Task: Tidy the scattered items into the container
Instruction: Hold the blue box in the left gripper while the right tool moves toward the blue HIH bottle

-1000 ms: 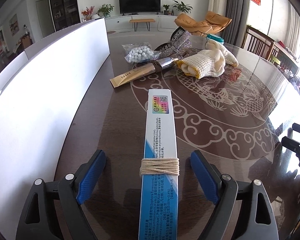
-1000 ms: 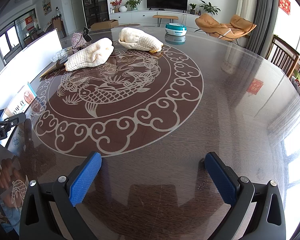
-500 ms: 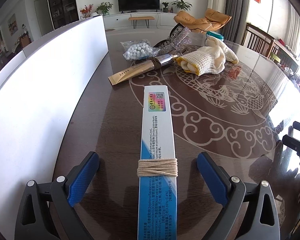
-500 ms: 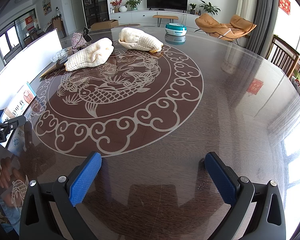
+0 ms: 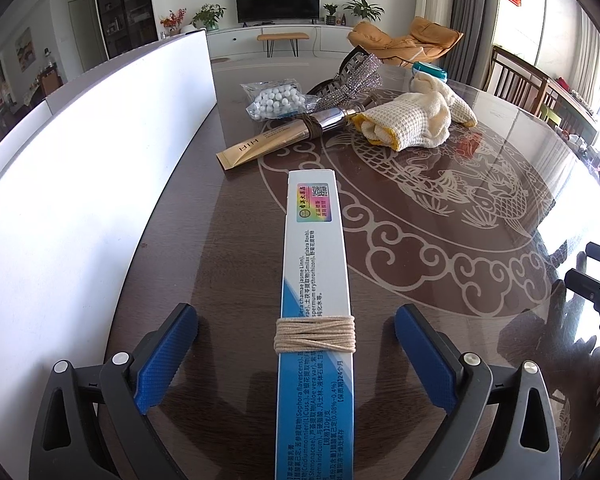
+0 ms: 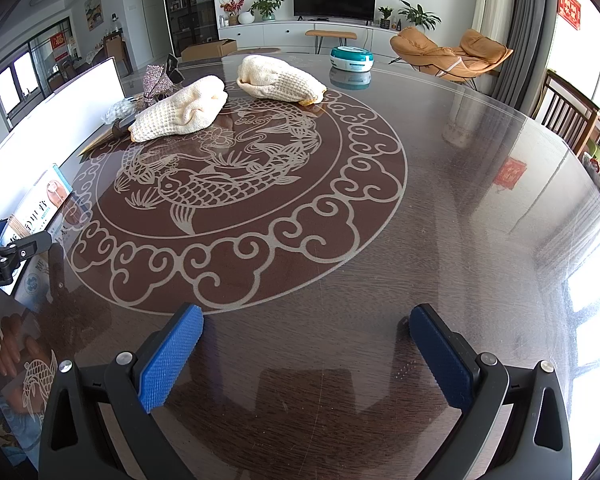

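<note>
**Left tool spread around the boxed tube, grip not yet made**

The left tool has just been opening its jaws and now stands spread wide, with the long blue-and-white box lying lengthwise between the pads and touching neither. The box, bound with a wrap of twine, rests on the bench just beside the white container wall. Farther off lie the gold tube, a bag of white beads, a sparkly hair clip and two knitted cloths.

The right tool is likewise spread, pinching nothing, over bare bench well apart from any item.

The step in hand looks like the pickup of the box (nothing can be seen inside the container from here). Next calls for pressing the pads onto the box's long sides, then lifting it over the white wall.
</note>
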A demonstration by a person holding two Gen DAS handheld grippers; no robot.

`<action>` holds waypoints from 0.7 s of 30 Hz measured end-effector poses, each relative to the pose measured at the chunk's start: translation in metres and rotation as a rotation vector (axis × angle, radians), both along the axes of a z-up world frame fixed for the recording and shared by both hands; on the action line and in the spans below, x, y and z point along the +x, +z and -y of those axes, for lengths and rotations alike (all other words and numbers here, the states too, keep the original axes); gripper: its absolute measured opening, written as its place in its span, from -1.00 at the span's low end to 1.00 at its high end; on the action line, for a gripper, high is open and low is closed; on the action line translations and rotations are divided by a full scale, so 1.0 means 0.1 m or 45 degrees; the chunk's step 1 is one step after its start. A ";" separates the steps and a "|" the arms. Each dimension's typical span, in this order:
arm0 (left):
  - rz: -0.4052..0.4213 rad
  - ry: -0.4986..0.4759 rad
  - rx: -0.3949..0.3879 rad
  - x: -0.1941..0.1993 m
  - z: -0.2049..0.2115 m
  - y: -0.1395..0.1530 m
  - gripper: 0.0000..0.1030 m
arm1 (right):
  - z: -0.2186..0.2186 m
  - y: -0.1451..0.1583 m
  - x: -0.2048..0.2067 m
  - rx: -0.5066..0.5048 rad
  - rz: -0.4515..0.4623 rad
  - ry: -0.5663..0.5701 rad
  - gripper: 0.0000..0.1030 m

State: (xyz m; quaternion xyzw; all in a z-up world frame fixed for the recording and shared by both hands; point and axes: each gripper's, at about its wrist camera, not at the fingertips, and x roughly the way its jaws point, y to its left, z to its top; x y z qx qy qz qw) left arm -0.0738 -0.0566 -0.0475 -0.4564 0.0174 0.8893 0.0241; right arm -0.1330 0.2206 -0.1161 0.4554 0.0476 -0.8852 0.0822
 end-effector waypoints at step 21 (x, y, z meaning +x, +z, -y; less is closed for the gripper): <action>0.000 0.000 0.001 0.00 0.00 0.00 0.96 | 0.01 0.01 -0.03 0.005 0.012 0.007 1.00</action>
